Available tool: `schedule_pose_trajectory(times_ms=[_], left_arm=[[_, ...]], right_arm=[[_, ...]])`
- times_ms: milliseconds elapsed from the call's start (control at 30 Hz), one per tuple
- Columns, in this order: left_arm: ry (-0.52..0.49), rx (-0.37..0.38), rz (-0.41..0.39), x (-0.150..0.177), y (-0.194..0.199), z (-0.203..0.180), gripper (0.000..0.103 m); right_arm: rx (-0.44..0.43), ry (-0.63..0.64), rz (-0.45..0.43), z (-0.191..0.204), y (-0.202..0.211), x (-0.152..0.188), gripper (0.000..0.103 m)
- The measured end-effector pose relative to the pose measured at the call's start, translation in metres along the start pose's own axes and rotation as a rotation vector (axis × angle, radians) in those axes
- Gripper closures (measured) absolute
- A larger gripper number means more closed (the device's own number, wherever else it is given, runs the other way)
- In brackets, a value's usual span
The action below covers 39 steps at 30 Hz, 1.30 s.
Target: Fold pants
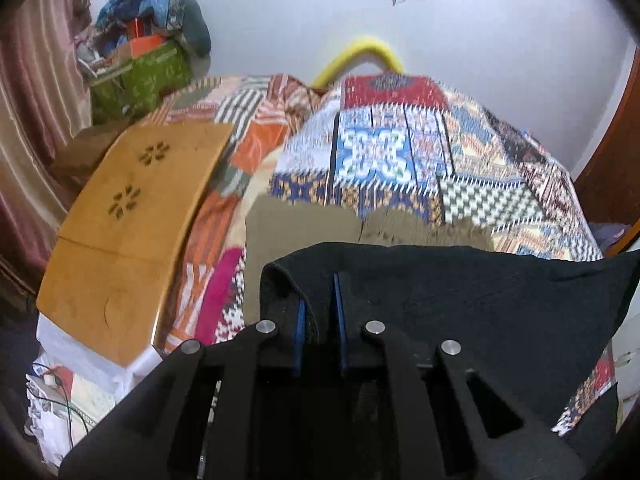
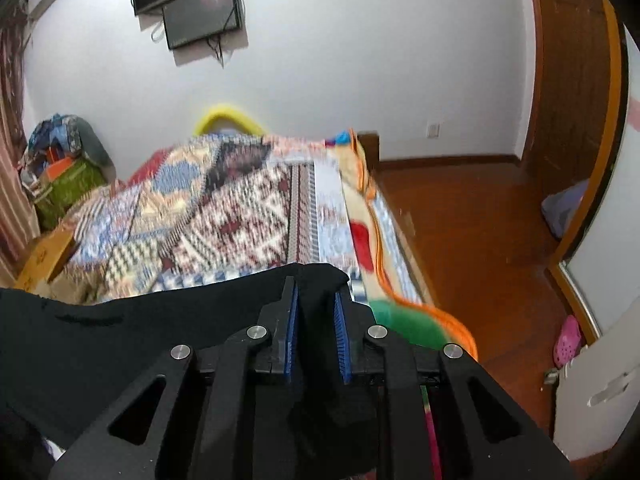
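Both claws, left gripper (image 1: 320, 300) and right gripper (image 2: 316, 304), pinch the black pants (image 1: 460, 300) toward twelve o'clock; bunched cloth may slip, skewing the fold.

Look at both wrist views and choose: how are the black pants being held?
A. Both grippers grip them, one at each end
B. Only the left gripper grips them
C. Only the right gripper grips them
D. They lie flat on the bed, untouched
A: black pants fabric is pinched in the left gripper and the right gripper, stretched above the quilt.

A home bedroom: quilted bed (image 2: 224, 216), wall-mounted TV (image 2: 200, 12), wooden floor (image 2: 472, 240).
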<state>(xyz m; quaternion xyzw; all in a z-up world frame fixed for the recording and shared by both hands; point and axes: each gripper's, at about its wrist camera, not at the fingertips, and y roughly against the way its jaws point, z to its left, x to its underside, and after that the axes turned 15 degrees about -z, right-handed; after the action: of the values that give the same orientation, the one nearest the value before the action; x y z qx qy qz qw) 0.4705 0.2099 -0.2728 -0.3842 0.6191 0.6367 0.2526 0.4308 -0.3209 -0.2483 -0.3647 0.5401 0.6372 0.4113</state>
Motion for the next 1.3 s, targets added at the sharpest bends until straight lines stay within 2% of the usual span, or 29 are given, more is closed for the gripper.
schedule_pose_trajectory(times_ms=[267,533,833,1067,1300], left_arm=[[-0.015,0.038,-0.058,-0.007,0.04,-0.006,0.091],[-0.007,0.073,-0.094,0.001,0.098,-0.008,0.091],[-0.023,0.085,-0.112,0.033,0.167,-0.007,0.091],[-0.038,0.09,-0.108,0.067,0.211,-0.006,0.091],[-0.023,0.081,-0.084,0.101,0.235,0.005,0.091]], right_arm=[[-0.048,0.026,-0.04,0.012,0.033,-0.008,0.088],[-0.061,-0.009,-0.049,0.002,0.082,-0.006,0.088],[-0.078,0.014,-0.068,0.002,0.141,0.002,0.088],[-0.098,0.034,-0.077,0.009,0.172,0.014,0.088],[-0.105,0.055,-0.067,0.015,0.193,0.034,0.088]])
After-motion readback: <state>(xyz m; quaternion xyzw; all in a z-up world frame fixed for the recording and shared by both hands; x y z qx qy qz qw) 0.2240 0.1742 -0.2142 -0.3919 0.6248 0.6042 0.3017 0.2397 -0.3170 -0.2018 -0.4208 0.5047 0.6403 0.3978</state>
